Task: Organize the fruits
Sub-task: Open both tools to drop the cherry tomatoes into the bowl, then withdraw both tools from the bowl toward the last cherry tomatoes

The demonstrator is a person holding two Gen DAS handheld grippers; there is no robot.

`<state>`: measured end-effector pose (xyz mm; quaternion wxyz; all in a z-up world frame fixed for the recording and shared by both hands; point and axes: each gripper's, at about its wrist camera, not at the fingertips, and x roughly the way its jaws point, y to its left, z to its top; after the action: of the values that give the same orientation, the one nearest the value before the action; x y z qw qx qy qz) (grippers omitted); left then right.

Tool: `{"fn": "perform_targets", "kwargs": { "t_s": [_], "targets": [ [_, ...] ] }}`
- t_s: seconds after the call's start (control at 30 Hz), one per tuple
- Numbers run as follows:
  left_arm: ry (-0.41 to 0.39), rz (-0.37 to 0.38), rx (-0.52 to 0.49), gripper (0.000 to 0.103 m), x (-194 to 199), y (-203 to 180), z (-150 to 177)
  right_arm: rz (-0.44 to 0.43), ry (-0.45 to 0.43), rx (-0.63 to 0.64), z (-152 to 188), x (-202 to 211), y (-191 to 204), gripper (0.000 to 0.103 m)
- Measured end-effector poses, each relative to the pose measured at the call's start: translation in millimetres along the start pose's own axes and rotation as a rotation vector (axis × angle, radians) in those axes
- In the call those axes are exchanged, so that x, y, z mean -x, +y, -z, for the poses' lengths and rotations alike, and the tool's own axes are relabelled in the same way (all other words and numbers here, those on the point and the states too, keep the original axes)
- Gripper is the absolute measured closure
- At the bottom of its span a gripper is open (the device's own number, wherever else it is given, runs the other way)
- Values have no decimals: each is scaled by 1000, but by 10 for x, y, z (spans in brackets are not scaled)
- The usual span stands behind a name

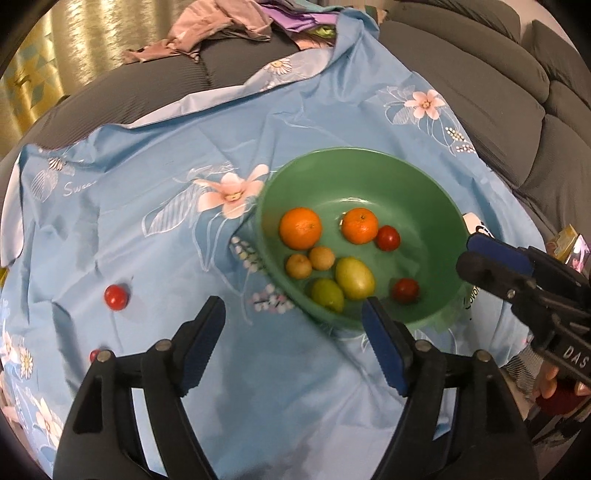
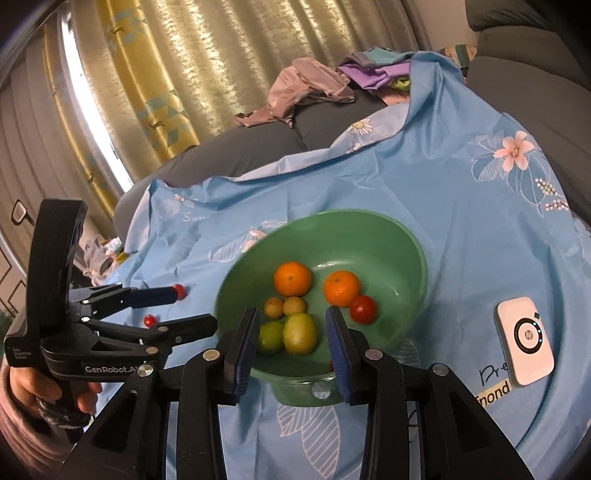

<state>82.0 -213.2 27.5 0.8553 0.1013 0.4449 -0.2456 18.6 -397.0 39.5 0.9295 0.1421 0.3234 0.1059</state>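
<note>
A green bowl (image 1: 424, 177) sits on a blue flowered cloth (image 1: 147, 206). It holds two oranges (image 1: 300, 228), two small tan fruits (image 1: 321, 258), two yellow-green fruits (image 1: 354, 277) and two red tomatoes (image 1: 388, 238). Two more tomatoes lie on the cloth to the left: one (image 1: 116, 297) in the open, one (image 1: 94, 355) half hidden behind my left gripper. My left gripper (image 1: 293, 334) is open and empty, just short of the bowl's near rim. My right gripper (image 2: 291, 343) is open and empty over the bowl's (image 2: 406, 236) near side; it also shows in the left wrist view (image 1: 480, 254).
A white HP device (image 2: 525, 340) lies on the cloth right of the bowl. Crumpled clothes (image 1: 218, 26) are piled at the back on a grey sofa (image 1: 517, 92). Gold curtains (image 2: 184, 74) hang behind. The left gripper (image 2: 192, 308) reaches in from the left.
</note>
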Motion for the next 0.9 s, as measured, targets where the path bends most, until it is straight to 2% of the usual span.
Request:
{"fn": "perform_targets", "kwargs": {
  "t_s": [0.53, 0.9],
  "targets": [
    [-74, -9, 114, 24, 524, 379, 340, -15, -24, 84, -37, 202, 432, 66],
    [-111, -45, 178, 22, 755, 632, 535, -20, -31, 137, -28, 288, 689, 66]
  ]
}}
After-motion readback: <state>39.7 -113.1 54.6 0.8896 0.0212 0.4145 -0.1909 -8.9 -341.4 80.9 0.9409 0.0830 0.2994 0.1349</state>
